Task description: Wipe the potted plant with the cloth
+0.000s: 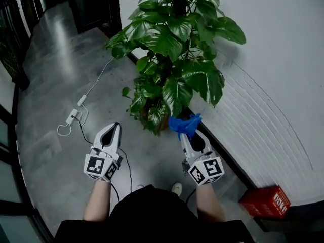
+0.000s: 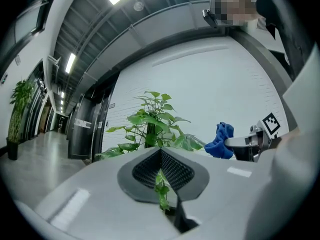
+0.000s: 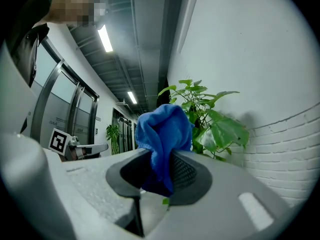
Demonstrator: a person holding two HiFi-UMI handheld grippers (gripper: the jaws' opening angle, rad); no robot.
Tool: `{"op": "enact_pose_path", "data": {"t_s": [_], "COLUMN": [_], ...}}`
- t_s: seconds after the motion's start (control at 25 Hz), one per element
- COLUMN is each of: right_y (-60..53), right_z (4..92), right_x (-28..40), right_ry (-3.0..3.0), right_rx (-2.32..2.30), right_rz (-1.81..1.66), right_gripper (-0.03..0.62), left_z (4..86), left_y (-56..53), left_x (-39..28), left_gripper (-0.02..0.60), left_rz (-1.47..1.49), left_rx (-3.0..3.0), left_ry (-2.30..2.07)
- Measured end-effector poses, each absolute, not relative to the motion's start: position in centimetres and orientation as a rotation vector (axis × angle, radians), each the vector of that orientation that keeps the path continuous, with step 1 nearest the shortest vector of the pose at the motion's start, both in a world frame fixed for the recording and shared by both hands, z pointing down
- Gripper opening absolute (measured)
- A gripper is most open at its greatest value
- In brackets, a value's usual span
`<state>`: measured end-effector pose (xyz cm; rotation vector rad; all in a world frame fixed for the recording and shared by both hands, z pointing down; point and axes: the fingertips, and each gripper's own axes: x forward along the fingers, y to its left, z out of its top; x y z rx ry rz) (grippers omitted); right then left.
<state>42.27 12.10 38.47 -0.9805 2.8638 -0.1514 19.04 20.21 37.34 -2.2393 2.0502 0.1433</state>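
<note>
Plant: large green-leaved potted plant, upper centre of the head view, against the white brick wall.
Cloth: crumpled blue cloth, centre-right, just below the plant's lowest leaves.
Right gripper: 2 jaws clamped on the cloth, which bunches out past the tips.
Left gripper: jaws closed together, lower left of the plant. A green sliver shows in their slit; whether it is pinched is unclear.

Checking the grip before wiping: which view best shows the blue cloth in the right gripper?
The right gripper view: the blue cloth fills the middle, pinched in the right gripper. The head view shows it small at the gripper's tip; the left gripper view shows it side-on, small.
</note>
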Motion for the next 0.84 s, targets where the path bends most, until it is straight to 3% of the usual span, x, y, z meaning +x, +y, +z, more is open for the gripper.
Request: {"op": "enact_pose_path", "data": {"t_s": [0.48,0.84], "right_y": [11.3,9.4], "right_z": [38.8,38.9], "right_x": [43.4,45.1], "right_ry": [2.914,2.934], "right_rx": [-0.951,-0.926], "right_rz": [-0.128,-0.126], "right_gripper": [0.101,0.101], "left_z": [38.5,38.4], "left_y": [20.8,19.0], "left_x": [18.1,21.2], "left_gripper": [0.005,0.005], "left_rz": [0.143,0.159], "left_rx": [-2.16,-2.215], "left_ry": [2.152,2.107]}}
